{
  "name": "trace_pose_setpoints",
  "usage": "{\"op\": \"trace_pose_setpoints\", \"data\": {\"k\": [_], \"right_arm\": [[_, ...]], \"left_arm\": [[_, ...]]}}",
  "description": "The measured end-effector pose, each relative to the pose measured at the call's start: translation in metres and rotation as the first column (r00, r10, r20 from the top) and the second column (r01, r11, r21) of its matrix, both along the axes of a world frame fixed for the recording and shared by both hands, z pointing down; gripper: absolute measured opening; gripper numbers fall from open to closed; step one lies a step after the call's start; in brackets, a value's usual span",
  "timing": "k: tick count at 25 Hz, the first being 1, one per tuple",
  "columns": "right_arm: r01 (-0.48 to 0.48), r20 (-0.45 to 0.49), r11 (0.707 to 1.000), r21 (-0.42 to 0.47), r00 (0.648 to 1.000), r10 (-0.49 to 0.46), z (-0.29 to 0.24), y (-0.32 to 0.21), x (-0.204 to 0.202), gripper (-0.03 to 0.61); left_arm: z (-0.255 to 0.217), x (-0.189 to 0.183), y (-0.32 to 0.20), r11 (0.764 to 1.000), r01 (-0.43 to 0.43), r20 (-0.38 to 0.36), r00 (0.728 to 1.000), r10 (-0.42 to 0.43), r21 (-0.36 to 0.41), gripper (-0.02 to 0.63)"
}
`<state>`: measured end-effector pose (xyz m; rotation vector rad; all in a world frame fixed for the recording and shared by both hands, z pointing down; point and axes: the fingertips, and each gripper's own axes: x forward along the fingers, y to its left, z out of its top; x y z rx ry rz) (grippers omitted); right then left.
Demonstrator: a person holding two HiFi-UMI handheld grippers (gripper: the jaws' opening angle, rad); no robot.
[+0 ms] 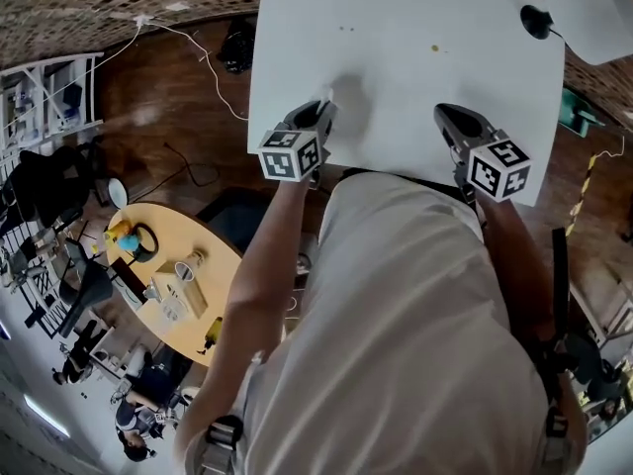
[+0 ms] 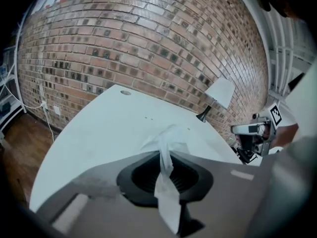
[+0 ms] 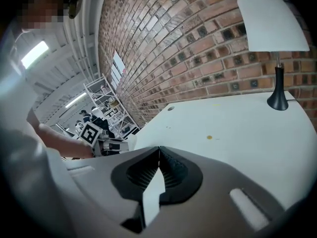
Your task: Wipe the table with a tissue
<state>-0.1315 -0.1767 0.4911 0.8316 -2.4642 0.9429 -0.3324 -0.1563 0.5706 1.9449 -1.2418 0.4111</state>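
In the left gripper view my left gripper [image 2: 166,153] is shut on a crumpled white tissue [image 2: 167,139]. The tissue bunches out past the jaw tips over the white table [image 2: 109,128]. In the head view the left gripper [image 1: 324,109] reaches over the table's near edge [image 1: 396,156], with the tissue [image 1: 341,95] a pale blur at its tip. My right gripper [image 1: 443,113] hangs over the same edge, further right. Its jaws [image 3: 159,148] meet at the tips with nothing between them. A small yellow spot [image 3: 209,138] marks the tabletop ahead of it.
A white-shaded lamp [image 3: 275,29] with a black base stands at the table's far right corner against the brick wall [image 2: 148,43]. Left of the table, cables cross the wooden floor [image 1: 168,117]. A round yellow table [image 1: 168,275] there holds small items.
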Motion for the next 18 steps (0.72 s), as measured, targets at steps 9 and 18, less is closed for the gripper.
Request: {"op": "trace_pose_setpoints", "data": {"k": [9, 18], "right_arm": [[-0.117, -0.019, 0.993, -0.01, 0.993, 0.117, 0.008, -0.002, 0.01, 0.008], [-0.185, -0.017, 0.983, -0.008, 0.983, 0.184, 0.008, 0.011, 0.03, 0.008]], "left_arm": [[0.023, -0.011, -0.056, 0.99, -0.123, 0.035, 0.991, 0.126, -0.069, 0.046], [0.017, -0.01, -0.127, 0.986, -0.164, 0.219, 0.961, 0.169, -0.041, 0.046]]}}
